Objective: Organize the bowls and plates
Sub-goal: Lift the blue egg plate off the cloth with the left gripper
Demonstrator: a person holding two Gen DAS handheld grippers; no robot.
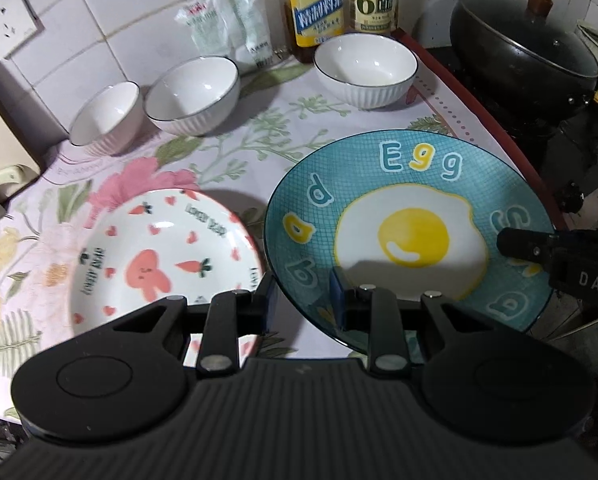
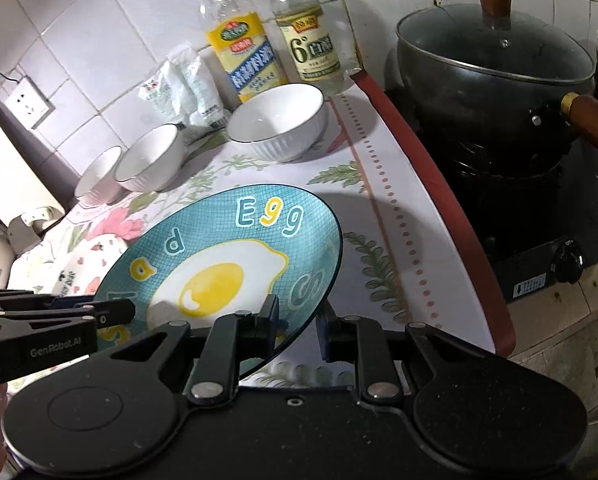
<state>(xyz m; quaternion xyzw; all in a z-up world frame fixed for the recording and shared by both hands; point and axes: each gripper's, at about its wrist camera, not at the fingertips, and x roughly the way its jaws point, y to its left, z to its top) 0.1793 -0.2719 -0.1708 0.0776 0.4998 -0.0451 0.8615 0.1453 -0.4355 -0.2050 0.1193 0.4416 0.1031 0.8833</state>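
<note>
Two tools grip one blue plate [image 1: 403, 236] by opposite parts of its rim, holding it tilted just above the floral counter [image 1: 259, 140], beside a white rabbit plate [image 1: 159, 256] that lies flat on the cloth. The left tool [image 1: 303, 292] is clamped narrowly on the near rim, one pad above the glaze and one under it. The right tool [image 2: 297, 320] pinches the rim the same way, jaws nearly closed with only the plate's edge between them. Glazed ceramic of this kind looks stiff, fairly heavy for its thinness, slick under rubber pads and quick to chip, so the rim is the sensible hold, with two grips sharing the weight and keeping it from swinging. Three white bowls [image 1: 195, 96] wait at the back of the counter, two touching at left and one apart near the bottles [image 1: 319, 4]. A lidded wok [image 2: 495, 76] sits on the stove at right, close enough that a slipped plate could strike it.
</note>
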